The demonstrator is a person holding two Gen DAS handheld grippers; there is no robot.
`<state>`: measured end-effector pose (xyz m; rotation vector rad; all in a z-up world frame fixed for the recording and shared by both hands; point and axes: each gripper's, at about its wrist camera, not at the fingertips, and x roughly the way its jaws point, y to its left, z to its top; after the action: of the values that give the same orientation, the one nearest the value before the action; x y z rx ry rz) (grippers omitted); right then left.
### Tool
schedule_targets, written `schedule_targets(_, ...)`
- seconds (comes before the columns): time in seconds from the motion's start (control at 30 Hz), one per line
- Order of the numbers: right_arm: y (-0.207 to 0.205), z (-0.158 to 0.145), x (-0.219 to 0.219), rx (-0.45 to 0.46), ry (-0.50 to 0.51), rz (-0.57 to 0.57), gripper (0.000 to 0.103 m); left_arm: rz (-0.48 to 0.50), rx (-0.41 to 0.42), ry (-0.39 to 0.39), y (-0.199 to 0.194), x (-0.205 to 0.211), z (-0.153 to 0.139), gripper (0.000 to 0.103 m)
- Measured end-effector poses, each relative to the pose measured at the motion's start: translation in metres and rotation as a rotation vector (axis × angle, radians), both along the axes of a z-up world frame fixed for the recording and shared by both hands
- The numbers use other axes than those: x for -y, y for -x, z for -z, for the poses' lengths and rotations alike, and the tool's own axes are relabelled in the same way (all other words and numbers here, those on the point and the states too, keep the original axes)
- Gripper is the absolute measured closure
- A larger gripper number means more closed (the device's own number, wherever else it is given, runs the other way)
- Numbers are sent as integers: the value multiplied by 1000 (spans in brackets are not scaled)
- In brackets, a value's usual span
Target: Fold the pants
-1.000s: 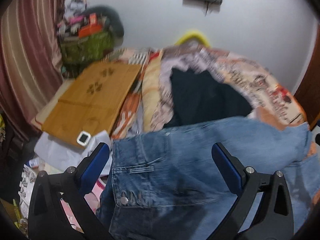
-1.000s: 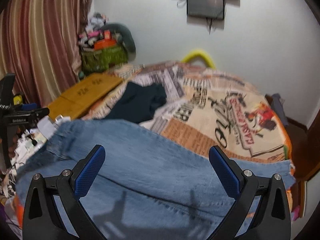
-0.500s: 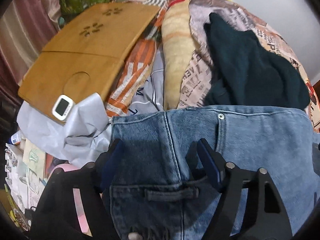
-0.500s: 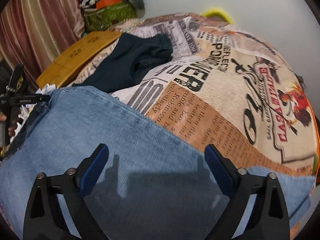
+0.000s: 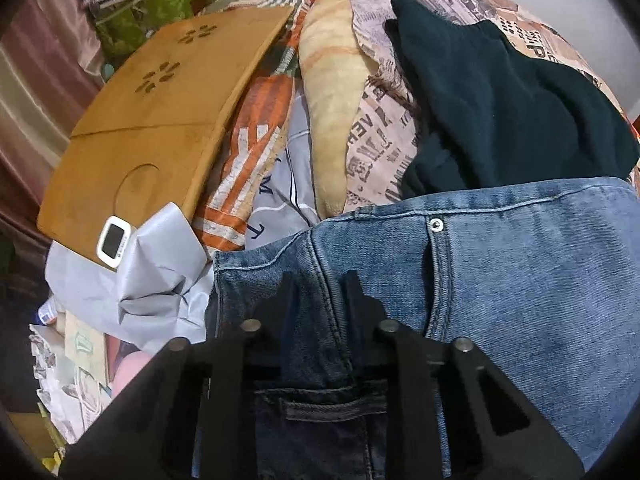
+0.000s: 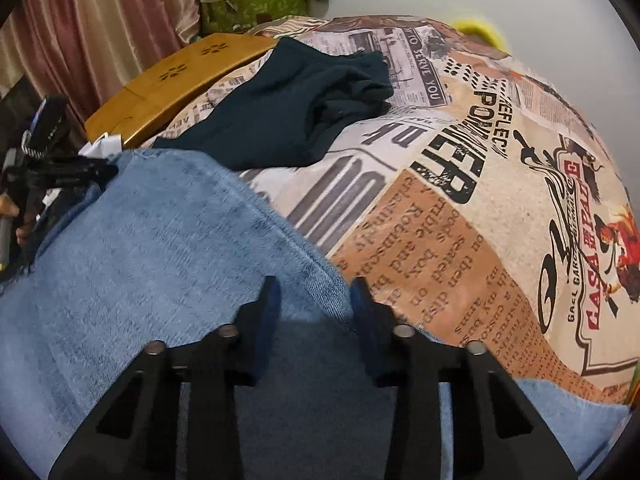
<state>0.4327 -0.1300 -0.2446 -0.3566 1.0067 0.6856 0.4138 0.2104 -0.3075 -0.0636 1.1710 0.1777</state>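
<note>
Blue denim pants [image 5: 500, 272] lie across the near part of a bed with a newspaper-print cover [image 6: 460, 200]. My left gripper [image 5: 320, 284] is shut on the pants at the waistband end, near a side seam and a rivet [image 5: 435, 224]. In the right wrist view the pants [image 6: 160, 248] spread to the left. My right gripper [image 6: 314, 290] is nearly closed on the far folded edge of the denim. The left gripper [image 6: 80, 168] shows at the left edge of that view, at the waistband.
A dark teal garment [image 5: 500, 112] lies crumpled on the bed beyond the pants, also in the right wrist view [image 6: 296, 108]. A wooden lap tray [image 5: 160, 120] with a small white timer [image 5: 113, 241] lies left. A green storage box [image 6: 252, 4] and curtains stand behind.
Both grippers have lowered onto the pants and closed from wide open. The left now pinches the waistband area, the right the far edge of the leg.
</note>
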Motion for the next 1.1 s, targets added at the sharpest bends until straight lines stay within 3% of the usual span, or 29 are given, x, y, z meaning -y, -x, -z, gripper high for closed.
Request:
schedule_targets(0.03,0,0,0,1,3,4,91,5,10,-15,1,3,-3,95)
schedule_targets(0.13,3,-1,0,35,11,12,97,-2,49,-56,0,9,-18,97)
schedule_targets(0.23,4,-13,-1,105,29,36,98,-22,99,-66,-4,6,-41,98)
schedule_targets(0.33,1,-43,4,214,0,88,98,-40,168,-58,-9,1,-72,98)
schedule_targets(0.43,3,-70,9,259,-37,111,98,-40,235,-47,-7,4,-100,98)
schedule_targets(0.67,43,-89,22,247,-91,90,98,-12,266,-46,25,12,-116,98)
schedule_targets(1.1,151,-103,34,228,-125,27,98,-17,302,10,127,11,-136,98)
